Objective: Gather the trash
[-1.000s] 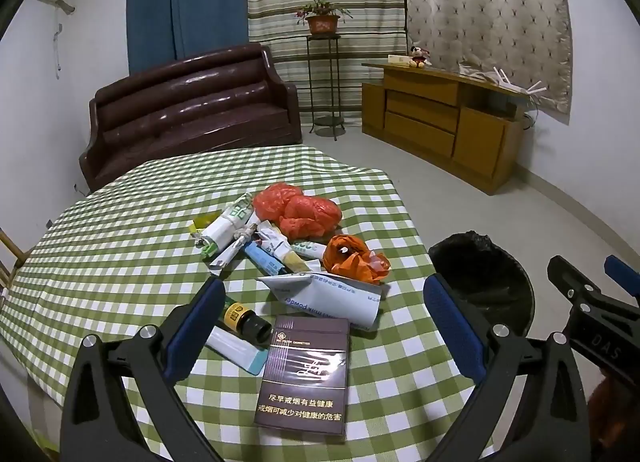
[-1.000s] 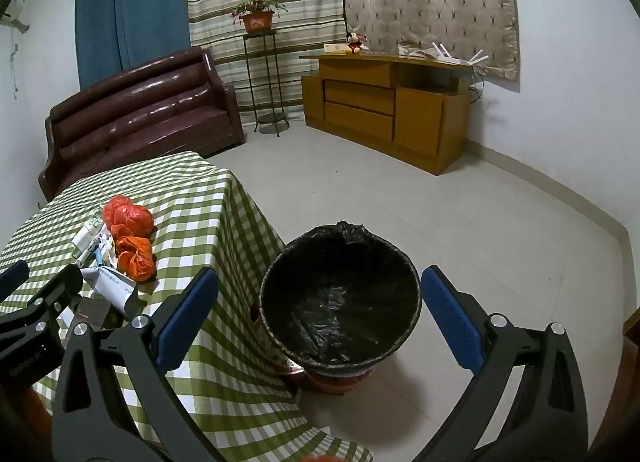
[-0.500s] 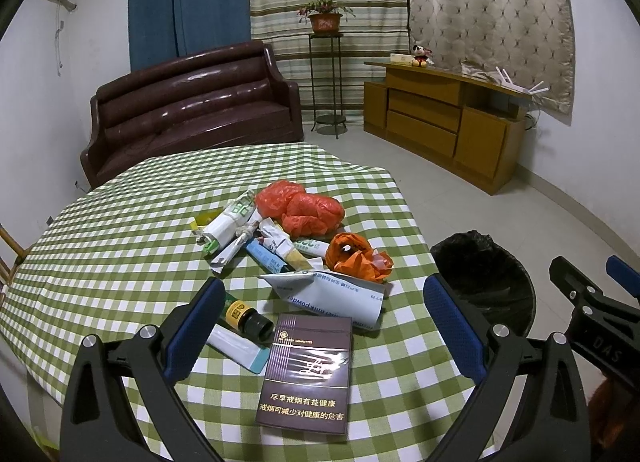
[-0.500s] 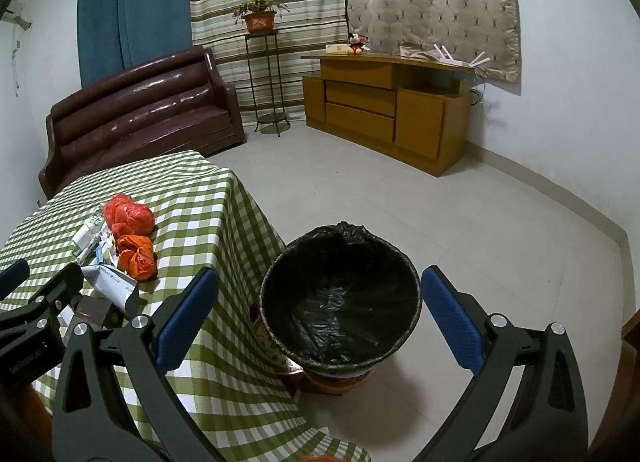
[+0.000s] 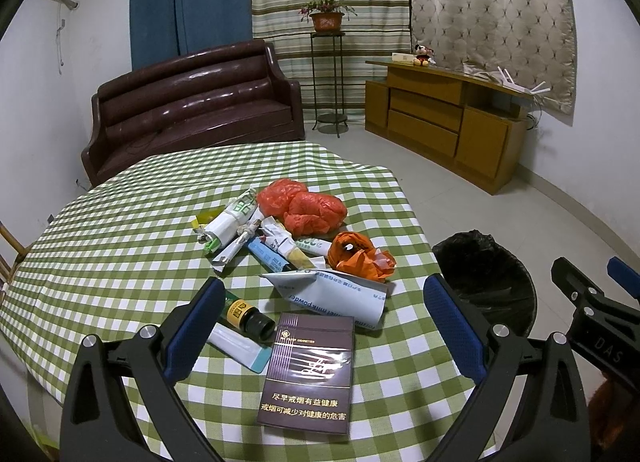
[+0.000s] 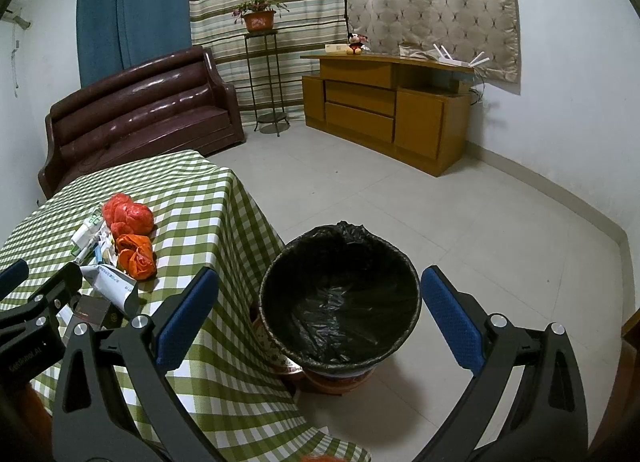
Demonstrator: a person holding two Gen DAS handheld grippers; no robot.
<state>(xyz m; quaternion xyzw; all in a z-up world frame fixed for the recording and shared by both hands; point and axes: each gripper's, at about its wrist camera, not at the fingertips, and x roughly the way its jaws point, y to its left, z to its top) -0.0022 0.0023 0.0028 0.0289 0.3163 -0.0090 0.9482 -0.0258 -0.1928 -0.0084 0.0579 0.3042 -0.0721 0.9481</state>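
— Left gripper point(image 5: 320, 326): spread wide, empty, poised above near edge of checked tablecloth point(image 5: 120, 246). Between the blue pads point(image 5: 196, 326)?

— Dark cigarette box point(image 5: 310, 374), flat, nearest of the trash, gold lettering along its near end. Just left of it: small dark bottle with yellow label point(image 5: 248, 316) lying across a white-and-teal tube point(image 5: 238, 346), partly hidden behind the left pad.

— Beyond the box?

— White milk-powder packet point(image 5: 332, 294), crumpled, touching the box's far edge. Behind that, orange plastic bag point(image 5: 360, 254), bunched. Further back, heap of tubes and wrappers point(image 5: 248, 234), overlapping; individual contact not resolvable. Farthest of the pile: red plastic bag point(image 5: 304, 208), two lumps, against the wrappers.

— Right gripper point(image 6: 320, 314)?

— Spread wide too, empty, held off the table's side over bare floor. Framed between its pads: waste bin with black liner point(image 6: 340, 298), standing on the floor just beside the hanging cloth, nothing discernible inside. Same bin seen at right in left wrist view, past the table edge.

— Background, far side of room?

— Brown leather sofa point(image 5: 192, 102) behind the table; metal stand with potted plant point(image 5: 326, 18) against striped curtain; wooden sideboard point(image 5: 440, 122) along the right wall, small plush toy point(image 5: 422, 54) on top.
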